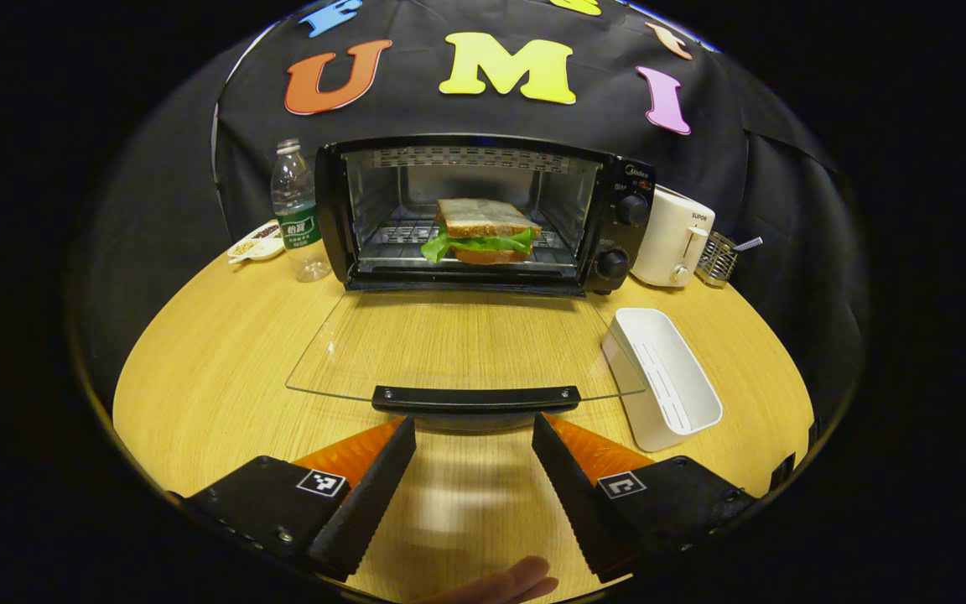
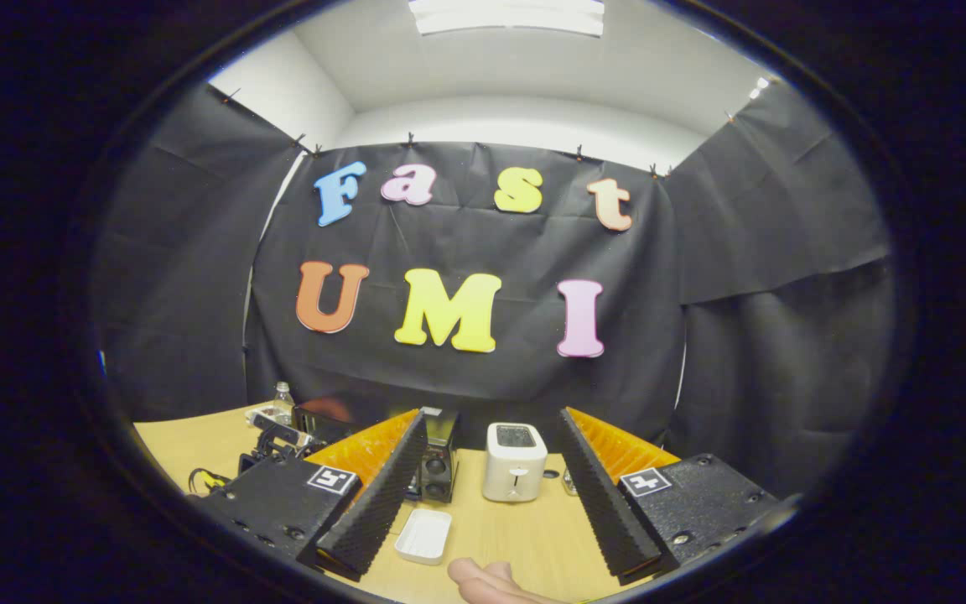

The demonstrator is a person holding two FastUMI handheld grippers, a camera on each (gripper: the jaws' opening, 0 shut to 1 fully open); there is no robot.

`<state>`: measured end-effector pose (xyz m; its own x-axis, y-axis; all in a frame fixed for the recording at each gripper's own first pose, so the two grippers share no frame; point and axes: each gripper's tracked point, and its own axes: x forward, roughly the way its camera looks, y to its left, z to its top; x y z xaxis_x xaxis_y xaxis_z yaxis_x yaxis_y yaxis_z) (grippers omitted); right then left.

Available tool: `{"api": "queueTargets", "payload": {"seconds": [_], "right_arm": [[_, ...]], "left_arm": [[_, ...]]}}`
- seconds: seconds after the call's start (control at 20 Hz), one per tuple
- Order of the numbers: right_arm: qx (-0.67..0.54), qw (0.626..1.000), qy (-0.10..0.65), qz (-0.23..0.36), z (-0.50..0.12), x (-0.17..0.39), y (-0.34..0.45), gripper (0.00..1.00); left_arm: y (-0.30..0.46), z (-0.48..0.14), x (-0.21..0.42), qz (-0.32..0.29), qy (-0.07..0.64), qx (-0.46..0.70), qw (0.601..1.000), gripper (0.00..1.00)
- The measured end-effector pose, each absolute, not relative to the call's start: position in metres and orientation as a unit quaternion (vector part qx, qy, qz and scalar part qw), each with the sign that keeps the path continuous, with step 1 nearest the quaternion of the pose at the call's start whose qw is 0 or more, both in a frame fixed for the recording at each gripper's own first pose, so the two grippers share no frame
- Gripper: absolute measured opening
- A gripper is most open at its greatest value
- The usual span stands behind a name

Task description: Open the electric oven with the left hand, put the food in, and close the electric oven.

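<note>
Two grippers are in my hands and both have their fingers spread with nothing between them. My left gripper (image 1: 473,457) sits low over the near edge of the table (image 1: 215,394), its fingertips just short of the black handle (image 1: 475,397) on the oven's glass door (image 1: 449,344), not touching it. That door lies folded down flat toward me. The oven (image 1: 483,214) stands at the far edge of the table, against the booth wall, and the sandwich (image 1: 483,231) rests on the rack inside it, lettuce hanging out at the front. To the oven's left I see a bottle (image 1: 297,210) and a small dish (image 1: 255,243) near the far left edge. To its right stand a toaster (image 1: 672,236) and a wire holder (image 1: 716,258). An empty white tray (image 1: 663,377) lies by the door's right corner. My right gripper (image 2: 491,486) is raised and points at the wall, with the toaster between its fingers farther off. A fingertip (image 2: 483,579) shows below it.
</note>
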<state>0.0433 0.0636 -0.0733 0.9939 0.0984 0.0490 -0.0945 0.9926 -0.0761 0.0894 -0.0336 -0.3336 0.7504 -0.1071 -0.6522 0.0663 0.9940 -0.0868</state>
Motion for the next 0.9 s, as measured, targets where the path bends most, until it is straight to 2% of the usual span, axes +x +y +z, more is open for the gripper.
{"api": "queueTargets", "payload": {"seconds": [0.05, 0.1, 0.15, 0.65, 0.7, 0.85, 0.9], "right_arm": [[-0.029, 0.998, -0.019, 0.051, -0.079, 0.044, 0.062, 0.99], [-0.023, 0.998, -0.011, 0.051, -0.084, 0.048, 0.061, 0.99], [-0.023, 0.998, -0.005, 0.051, -0.089, 0.05, 0.057, 0.95], [-0.028, 0.999, 0.007, 0.023, -0.106, 0.055, 0.032, 0.95], [-0.028, 0.999, 0.01, 0.02, -0.109, 0.056, 0.029, 0.99], [-0.027, 0.999, 0.005, 0.016, -0.107, 0.057, 0.027, 0.99], [-0.024, 1.0, 0.004, 0.019, -0.107, 0.056, 0.027, 0.95]], "left_arm": [[-0.032, -0.337, 0.091, -0.042, 0.356, -0.027, 0.933, 0.93], [-0.033, -0.34, 0.093, -0.04, 0.358, -0.027, 0.932, 0.93], [-0.035, -0.344, 0.095, -0.043, 0.362, -0.027, 0.931, 0.93], [-0.034, -0.333, 0.104, -0.038, 0.353, 0.018, 0.935, 0.92], [-0.034, -0.33, 0.103, -0.037, 0.35, 0.016, 0.936, 0.92], [-0.034, -0.318, 0.106, -0.035, 0.335, 0.02, 0.942, 0.92], [-0.033, -0.314, 0.108, -0.033, 0.329, 0.023, 0.944, 0.92]]}}
